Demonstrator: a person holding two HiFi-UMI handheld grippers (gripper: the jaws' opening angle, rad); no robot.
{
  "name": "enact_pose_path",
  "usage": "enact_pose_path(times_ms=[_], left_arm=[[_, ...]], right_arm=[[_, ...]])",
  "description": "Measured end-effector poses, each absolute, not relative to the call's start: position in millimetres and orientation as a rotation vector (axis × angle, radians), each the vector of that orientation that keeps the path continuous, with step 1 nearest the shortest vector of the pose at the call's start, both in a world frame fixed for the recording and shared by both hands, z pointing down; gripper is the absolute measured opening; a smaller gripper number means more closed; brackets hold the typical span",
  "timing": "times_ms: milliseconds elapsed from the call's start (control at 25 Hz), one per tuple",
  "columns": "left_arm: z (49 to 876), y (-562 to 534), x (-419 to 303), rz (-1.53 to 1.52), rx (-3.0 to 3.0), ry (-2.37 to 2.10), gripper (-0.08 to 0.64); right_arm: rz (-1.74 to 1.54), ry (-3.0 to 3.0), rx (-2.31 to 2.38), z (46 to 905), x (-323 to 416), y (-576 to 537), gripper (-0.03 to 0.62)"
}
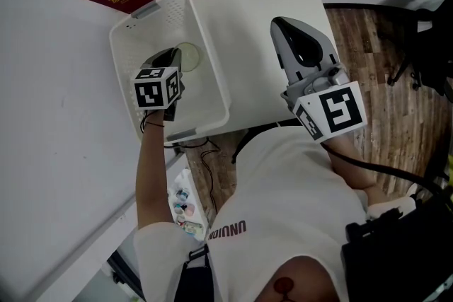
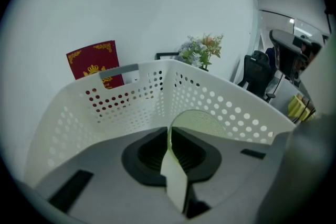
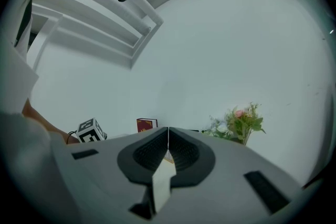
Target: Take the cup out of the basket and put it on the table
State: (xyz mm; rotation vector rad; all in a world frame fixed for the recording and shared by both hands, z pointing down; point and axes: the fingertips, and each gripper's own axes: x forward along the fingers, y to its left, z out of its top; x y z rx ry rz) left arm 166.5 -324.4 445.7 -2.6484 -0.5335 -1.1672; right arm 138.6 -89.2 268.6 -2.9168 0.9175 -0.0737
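Head view: basket (image 1: 214, 60) at the table's (image 1: 262, 0) left edge; cup (image 1: 189, 56) inside it, toward the far end.
Left hand-held gripper (image 2: 169, 138): down in the basket, jaws clenched on the cup's near wall, with the rim arcing away just beyond the tips.
Right hand-held gripper (image 3: 168, 139): jaws pressed together on nothing, above the table's right part, well apart from the cup.
Cup axis: appears upright, mouth up.
Key relation: bare table lies right of the basket, between the two hand-held grippers. The left one is nearer, so the move is probably to lift over the wall, then carry rightward.
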Motion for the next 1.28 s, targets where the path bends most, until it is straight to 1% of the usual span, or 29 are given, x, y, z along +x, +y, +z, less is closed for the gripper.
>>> enact_pose_path(times_ms=[200, 840, 1280], left_arm=[[429, -329, 168, -1.1, -2.694, -0.484, 0.035], [361, -320, 172, -0.741, -2.818, -0.4, 0.034], [339, -317, 172, -0.624, -2.859, -0.339, 0.034]], right_arm=[[-0.073, 0.918, -2.916, 268, 136, -88, 0.02], [-0.069, 0.91, -2.923, 266, 133, -83, 0.02], [-0.06, 0.903, -2.92, 263, 134, -77, 0.02]])
